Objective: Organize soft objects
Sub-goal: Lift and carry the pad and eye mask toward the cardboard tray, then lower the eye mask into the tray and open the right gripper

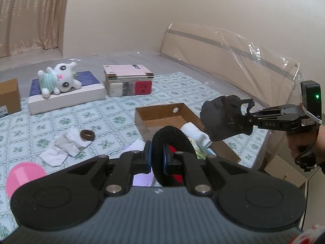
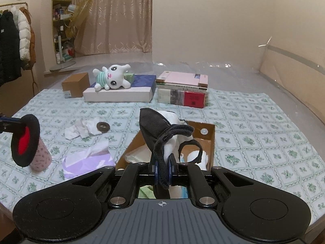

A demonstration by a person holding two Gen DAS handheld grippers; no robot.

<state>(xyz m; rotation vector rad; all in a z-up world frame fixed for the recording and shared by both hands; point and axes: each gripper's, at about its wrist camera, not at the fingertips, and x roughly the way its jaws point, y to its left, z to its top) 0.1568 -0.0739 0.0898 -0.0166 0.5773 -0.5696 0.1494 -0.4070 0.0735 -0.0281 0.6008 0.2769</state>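
We take the cardboard box (image 2: 210, 140) on the green-patterned bedspread (image 2: 254, 126) as our landmark. Nearest us, the left gripper (image 1: 158, 158) is clenched on a round black pad with a red centre (image 1: 171, 140), held up just short of the box's near-left corner. The right gripper (image 2: 162, 167) is clamped on a black face mask (image 2: 156, 128), hanging above the box; one ear loop (image 2: 191, 149) dangles over the white cloths (image 2: 195, 156) already lying inside. Beside the box's left wall sits a lilac tissue pack (image 2: 87, 162), and farther left a pink patterned cup (image 2: 40, 158) lies on its side. Beyond these, left of the box, crumpled white socks (image 2: 81, 131) lie touching a small brown ring (image 2: 103, 126). Behind the box, a stack of books (image 2: 182, 89) stands with a red-spined one at the bottom. Left of the books, a white plush cat (image 2: 111, 78) lies on a flat blue-topped box (image 2: 119, 93), with a small brown carton (image 2: 76, 84) farther left.
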